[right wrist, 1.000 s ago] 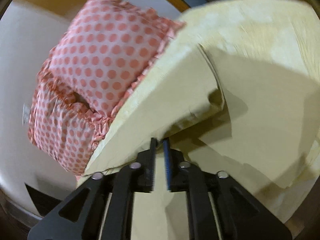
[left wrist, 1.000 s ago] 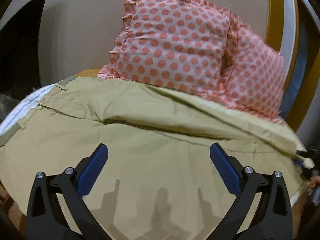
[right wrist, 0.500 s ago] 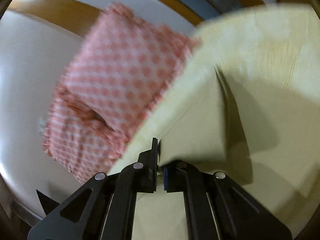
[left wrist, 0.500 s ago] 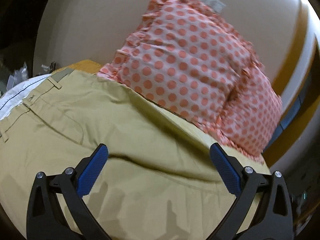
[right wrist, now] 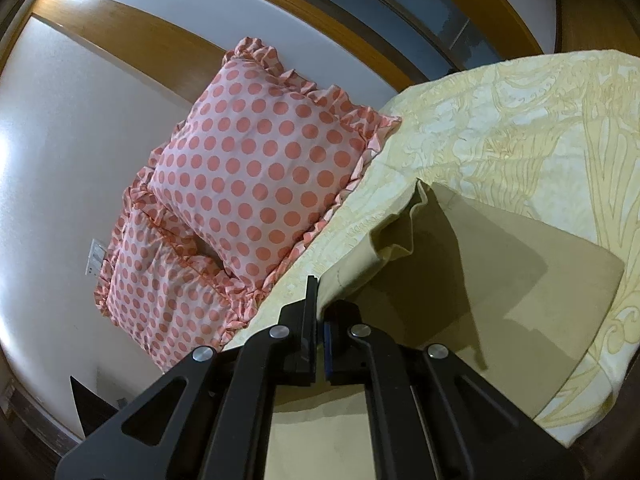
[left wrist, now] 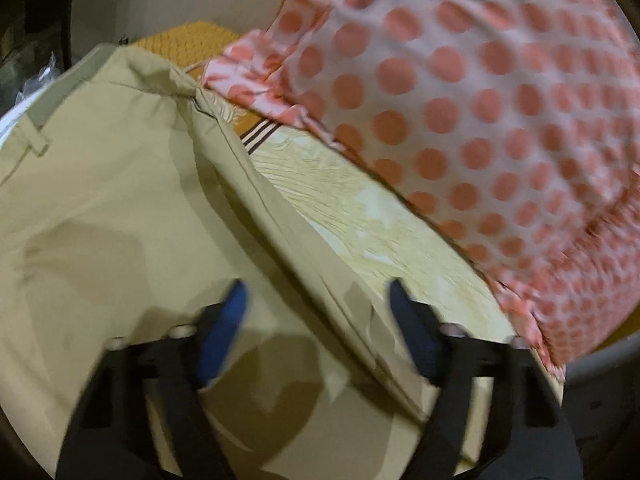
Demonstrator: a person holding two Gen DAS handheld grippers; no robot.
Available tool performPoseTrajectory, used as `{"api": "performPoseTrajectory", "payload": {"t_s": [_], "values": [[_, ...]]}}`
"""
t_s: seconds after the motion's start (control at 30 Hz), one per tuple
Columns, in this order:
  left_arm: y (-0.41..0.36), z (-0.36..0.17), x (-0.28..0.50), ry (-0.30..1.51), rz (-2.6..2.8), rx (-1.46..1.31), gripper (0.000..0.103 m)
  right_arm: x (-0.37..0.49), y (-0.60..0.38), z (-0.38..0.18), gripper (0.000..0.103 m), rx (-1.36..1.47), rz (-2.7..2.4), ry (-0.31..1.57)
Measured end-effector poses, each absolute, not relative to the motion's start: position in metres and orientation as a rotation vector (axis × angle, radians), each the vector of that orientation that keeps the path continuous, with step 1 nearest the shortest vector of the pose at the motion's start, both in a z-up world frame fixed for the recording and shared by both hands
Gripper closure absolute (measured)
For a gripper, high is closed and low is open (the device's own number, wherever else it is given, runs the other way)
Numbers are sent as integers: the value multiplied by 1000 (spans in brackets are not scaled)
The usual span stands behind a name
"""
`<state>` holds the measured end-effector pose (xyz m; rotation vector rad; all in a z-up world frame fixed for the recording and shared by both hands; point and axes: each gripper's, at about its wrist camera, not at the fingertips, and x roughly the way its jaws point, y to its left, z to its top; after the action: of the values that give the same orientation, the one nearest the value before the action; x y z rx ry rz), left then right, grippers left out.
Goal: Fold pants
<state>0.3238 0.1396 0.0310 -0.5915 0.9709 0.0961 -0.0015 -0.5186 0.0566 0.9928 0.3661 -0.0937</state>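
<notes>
Khaki pants (left wrist: 120, 208) lie spread on a yellow patterned bed cover (left wrist: 360, 208), waistband at the upper left. My left gripper (left wrist: 316, 300) is open, its blue-padded fingers straddling the pants' far side edge close above the cloth. In the right wrist view my right gripper (right wrist: 320, 300) is shut on the edge of the pants (right wrist: 500, 280), lifting a fold of khaki cloth that rises from the jaws while the rest lies flat on the bed cover (right wrist: 540, 140).
Two pink pillows with orange dots (left wrist: 480, 100) (right wrist: 256, 184) lean against the wall behind the pants. A wooden headboard or frame (right wrist: 360, 40) curves behind them. The bed's edge drops off at the right (right wrist: 580, 420).
My left gripper has swung right and come down toward the pants' far edge, its fingers somewhat closer together. My right gripper has pulled the held edge further, showing more bed cover.
</notes>
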Motion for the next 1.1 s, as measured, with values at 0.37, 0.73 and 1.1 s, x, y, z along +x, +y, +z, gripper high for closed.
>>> {"api": "performPoseTrajectory", "payload": {"t_s": [0.37, 0.73, 1.1], "values": [[165, 107, 128, 672, -28, -516, 98, -19, -537, 71, 101, 973, -106, 301], [166, 32, 0, 744, 52, -615, 94, -50, -555, 31, 101, 1046, -209, 375], [158, 31, -12, 717, 6, -586, 98, -67, -560, 22, 101, 1068, -243, 375]]}}
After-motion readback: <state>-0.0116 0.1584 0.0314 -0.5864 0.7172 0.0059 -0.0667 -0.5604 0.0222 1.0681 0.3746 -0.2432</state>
